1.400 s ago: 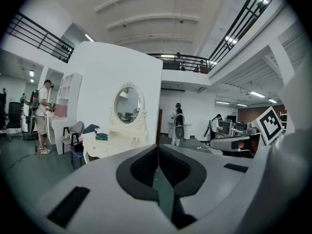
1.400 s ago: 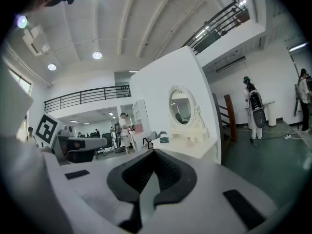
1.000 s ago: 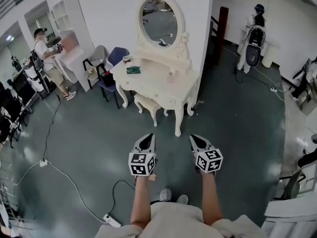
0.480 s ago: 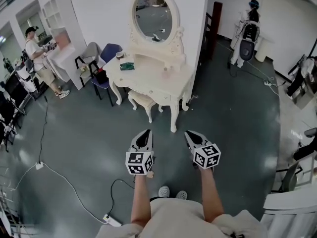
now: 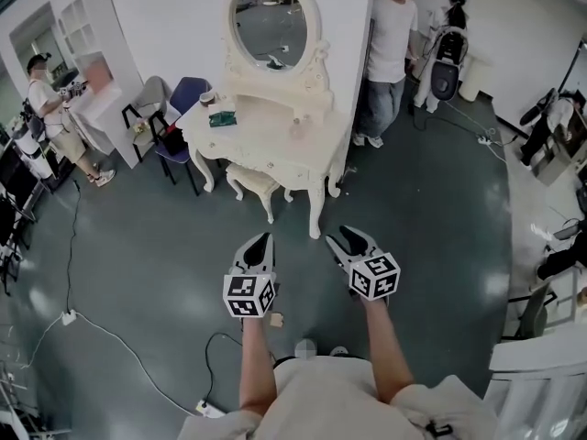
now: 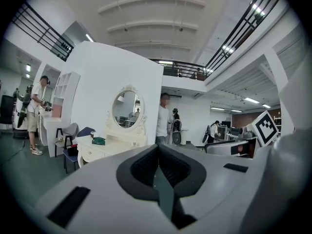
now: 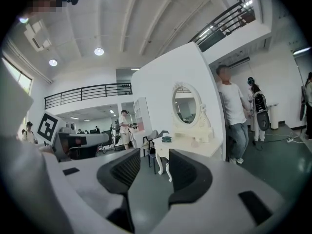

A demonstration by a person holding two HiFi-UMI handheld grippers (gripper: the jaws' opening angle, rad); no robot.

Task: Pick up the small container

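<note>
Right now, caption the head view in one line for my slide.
Left gripper shut, right gripper opening and empty, both held above the grey floor, short of the ornate white dressing table.

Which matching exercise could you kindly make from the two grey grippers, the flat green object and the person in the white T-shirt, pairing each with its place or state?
1. left gripper
2. right gripper
3. flat green object
4. person in the white T-shirt

A. standing beside the cream dressing table
B. jaws together
C. lying on the tabletop
D. jaws apart, nothing between

Pairs: 1-B; 2-D, jaws opening now; 3-C; 4-A.
</note>
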